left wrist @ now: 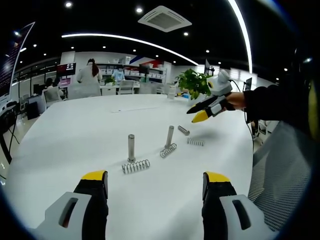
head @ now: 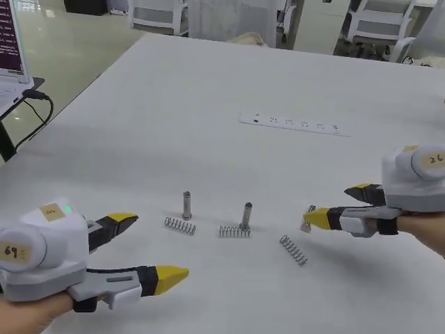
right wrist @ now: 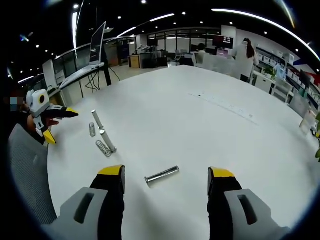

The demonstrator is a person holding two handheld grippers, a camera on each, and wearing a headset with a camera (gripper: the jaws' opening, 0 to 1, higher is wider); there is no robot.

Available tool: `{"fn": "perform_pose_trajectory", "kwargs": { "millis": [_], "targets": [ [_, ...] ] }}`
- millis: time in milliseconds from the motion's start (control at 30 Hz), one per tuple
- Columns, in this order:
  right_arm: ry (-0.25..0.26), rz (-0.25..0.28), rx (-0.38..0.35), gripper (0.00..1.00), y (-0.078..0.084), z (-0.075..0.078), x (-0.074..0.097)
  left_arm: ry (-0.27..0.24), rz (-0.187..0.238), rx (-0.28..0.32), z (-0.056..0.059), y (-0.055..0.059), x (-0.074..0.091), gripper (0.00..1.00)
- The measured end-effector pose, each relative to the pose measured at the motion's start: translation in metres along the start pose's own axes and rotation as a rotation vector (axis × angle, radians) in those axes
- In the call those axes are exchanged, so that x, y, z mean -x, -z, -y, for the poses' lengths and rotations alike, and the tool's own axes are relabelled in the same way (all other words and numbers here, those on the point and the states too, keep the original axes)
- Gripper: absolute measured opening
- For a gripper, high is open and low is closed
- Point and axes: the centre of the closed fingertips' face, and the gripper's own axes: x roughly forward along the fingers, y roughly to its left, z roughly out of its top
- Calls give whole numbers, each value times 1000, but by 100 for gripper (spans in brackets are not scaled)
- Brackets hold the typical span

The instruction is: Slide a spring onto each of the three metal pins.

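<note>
Two metal pins stand upright on the white table: one (head: 186,205) on the left and one (head: 246,216) in the middle. A third pin (right wrist: 161,175) lies on its side between the fingers of my open right gripper (head: 338,202), untouched. Three springs lie flat: one (head: 179,225) by the left pin, one (head: 234,231) at the middle pin's foot, one (head: 293,250) further right. My left gripper (head: 149,247) hovers open and holds nothing at the near left, short of the left pin (left wrist: 131,147) and its spring (left wrist: 135,166).
A white power strip (head: 292,124) lies further back on the table (head: 208,90). A laptop (head: 10,56) with a black cable (head: 35,111) sits off the table's left edge. Chairs and desks stand beyond the far edge.
</note>
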Motion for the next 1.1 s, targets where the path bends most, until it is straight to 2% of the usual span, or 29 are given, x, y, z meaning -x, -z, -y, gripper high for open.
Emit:
{"fn": "perform_pose_trajectory", "kwargs": {
  "millis": [467, 1100],
  "targets": [
    [46, -35, -21, 53, 3, 6, -12, 3, -2, -4, -1, 1, 0, 73],
    [66, -98, -40, 38, 13, 6, -23, -4, -4, 0, 0, 1, 1, 72]
  ]
}}
